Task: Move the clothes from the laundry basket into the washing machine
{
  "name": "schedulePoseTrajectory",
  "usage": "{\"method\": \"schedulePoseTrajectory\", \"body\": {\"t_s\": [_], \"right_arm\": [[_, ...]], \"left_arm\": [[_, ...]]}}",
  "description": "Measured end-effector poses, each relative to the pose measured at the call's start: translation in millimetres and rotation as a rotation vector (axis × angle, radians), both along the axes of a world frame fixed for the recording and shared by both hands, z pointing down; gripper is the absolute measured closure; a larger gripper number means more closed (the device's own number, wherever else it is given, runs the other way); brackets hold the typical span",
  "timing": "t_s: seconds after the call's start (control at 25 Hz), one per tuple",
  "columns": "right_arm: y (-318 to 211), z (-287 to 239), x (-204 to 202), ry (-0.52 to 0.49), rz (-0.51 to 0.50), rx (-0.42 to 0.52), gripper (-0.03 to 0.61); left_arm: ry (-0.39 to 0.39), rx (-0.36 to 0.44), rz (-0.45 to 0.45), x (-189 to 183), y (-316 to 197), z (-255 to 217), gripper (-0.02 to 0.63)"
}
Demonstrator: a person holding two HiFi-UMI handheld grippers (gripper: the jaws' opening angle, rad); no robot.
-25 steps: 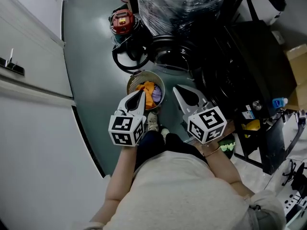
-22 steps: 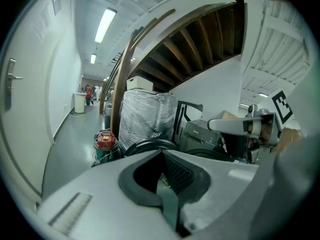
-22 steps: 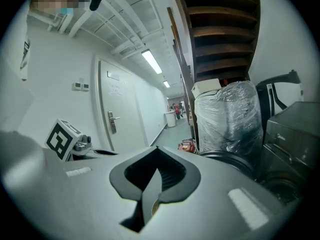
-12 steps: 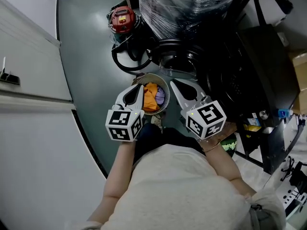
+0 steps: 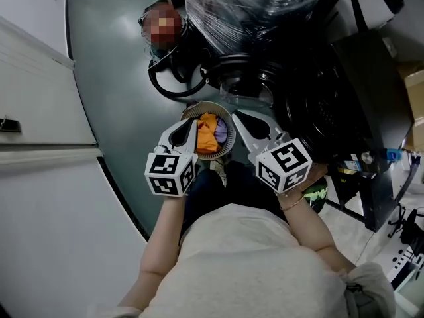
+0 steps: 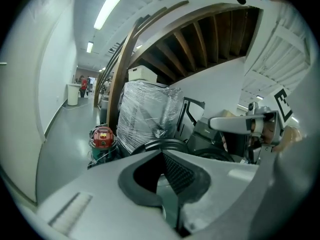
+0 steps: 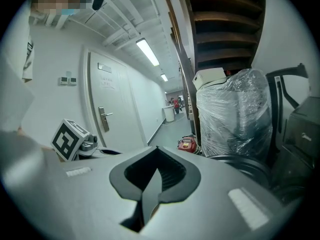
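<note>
clothes (image 5: 207,132): orange and purple, heaped in round laundry basket (image 5: 199,106) on floor (image 5: 122,111)
left tongs (image 5: 193,123): together, empty, by basket's left edge
right tongs (image 5: 236,118): together, empty, by its right edge

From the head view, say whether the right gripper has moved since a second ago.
Yes. The right gripper has drawn toward the laundry basket; its tip now sits beside the rim.

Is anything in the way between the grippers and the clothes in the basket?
Nothing visible is. The laundry basket has no lid, and the clothes lie uncovered inside. In the head view the left gripper and right gripper, both shut and empty, flank it.
</note>
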State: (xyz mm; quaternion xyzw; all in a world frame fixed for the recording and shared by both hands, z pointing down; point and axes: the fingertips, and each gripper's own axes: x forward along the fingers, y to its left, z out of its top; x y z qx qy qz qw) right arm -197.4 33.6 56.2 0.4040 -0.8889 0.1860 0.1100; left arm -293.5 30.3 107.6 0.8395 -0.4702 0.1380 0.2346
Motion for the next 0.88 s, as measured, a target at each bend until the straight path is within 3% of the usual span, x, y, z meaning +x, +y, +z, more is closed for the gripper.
{"method": "schedulePoseTrajectory", "body": {"t_s": [0.32,0.72,0.88], "right_arm": [[-9,28,-1,0.025,-0.056,-0.073,0.555],[-10,92,-1,0.054,-0.149,-0.192,0.555],[-27,122,4,0.066,-0.133,-0.209,0.555]], "left_arm": [[0.004,-0.078,-0.017,2,-2,31,0.613],[-0.025,-0.201,-0.109,-3,-2,97,0.613],[-0.024,-0.219,-0.122,-1,-11,128,0.613]]}}
